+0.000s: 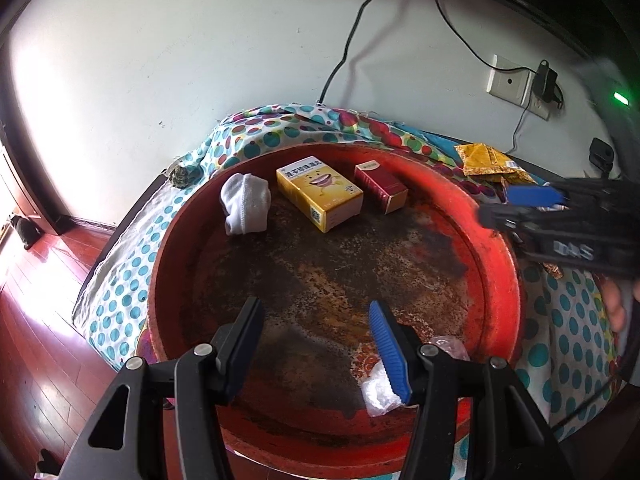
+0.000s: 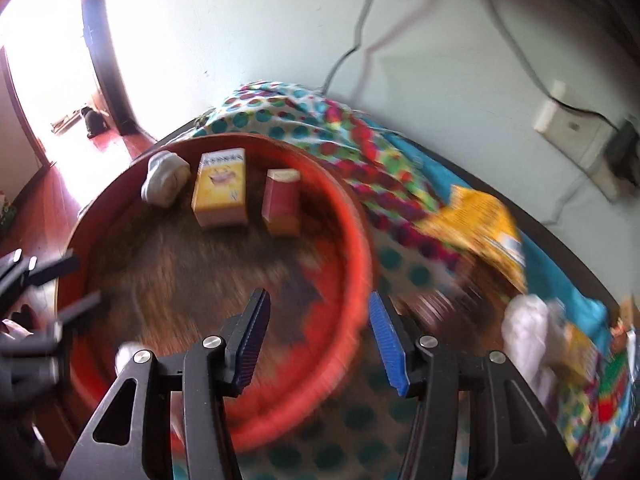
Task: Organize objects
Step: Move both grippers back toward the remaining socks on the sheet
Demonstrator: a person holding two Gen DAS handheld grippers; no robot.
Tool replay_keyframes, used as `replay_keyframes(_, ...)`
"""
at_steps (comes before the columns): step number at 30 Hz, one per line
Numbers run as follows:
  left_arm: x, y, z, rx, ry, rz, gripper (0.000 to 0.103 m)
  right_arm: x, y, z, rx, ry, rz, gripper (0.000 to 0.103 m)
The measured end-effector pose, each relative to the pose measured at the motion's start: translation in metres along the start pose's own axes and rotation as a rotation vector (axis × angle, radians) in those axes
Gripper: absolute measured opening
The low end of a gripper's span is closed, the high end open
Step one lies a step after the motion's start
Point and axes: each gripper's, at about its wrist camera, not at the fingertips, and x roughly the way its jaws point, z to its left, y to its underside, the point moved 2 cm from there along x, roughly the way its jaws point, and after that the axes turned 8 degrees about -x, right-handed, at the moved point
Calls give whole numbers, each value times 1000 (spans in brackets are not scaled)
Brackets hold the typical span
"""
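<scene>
A round red tray with a rusty dark floor sits on a dotted cloth. Along its far side lie a rolled white sock, a yellow box and a red box. My left gripper hovers open over the tray's near part with nothing between its fingers. In the blurred right wrist view, my right gripper is open and empty above the tray's right rim. The sock, yellow box and red box show there too. The right gripper also enters the left wrist view from the right.
Crumpled clear plastic lies by my left gripper's right finger. A yellow packet, a white bundle and other blurred items lie on the cloth right of the tray. Cables and a wall socket are behind. Wooden floor lies left.
</scene>
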Motion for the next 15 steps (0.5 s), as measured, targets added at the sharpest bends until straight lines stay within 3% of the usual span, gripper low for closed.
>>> replay_keyframes(8,-3,10,-43,107,35,6,56,-47,74,-77,154,103,-8,51)
replay_keyframes(15,-8,18,-85,188,108,11,56,-48,131,-128,266,147,34,51)
